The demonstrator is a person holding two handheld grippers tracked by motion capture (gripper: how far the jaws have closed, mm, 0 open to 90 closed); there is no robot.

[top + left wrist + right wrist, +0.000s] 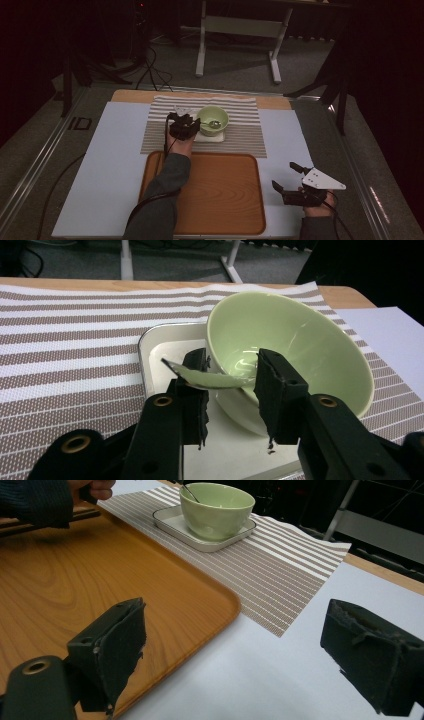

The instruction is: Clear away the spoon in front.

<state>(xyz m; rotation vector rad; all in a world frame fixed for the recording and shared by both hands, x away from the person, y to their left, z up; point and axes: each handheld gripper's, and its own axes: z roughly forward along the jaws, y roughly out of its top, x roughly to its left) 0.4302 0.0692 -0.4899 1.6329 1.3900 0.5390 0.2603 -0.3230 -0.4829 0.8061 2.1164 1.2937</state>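
A pale green bowl (212,117) (300,350) (217,507) stands on a small white square plate (210,136) (165,340) (175,525) on the striped placemat (245,140). A metal spoon (215,123) (215,380) (190,492) rests in the bowl, its handle sticking out over the rim. My left gripper (189,125) (232,365) is at the bowl's left side, its jaws apart on either side of the spoon handle; the handle lies by the left pad and the other pad is clear of it. My right gripper (283,175) (235,630) rests wide open on the table at the tray's right, holding nothing.
A wooden tray (225,195) (75,580) lies in front of the placemat, with the person's left sleeve (165,190) across it. A white mat (115,150) covers the tabletop. A white table frame (202,45) stands on the floor beyond.
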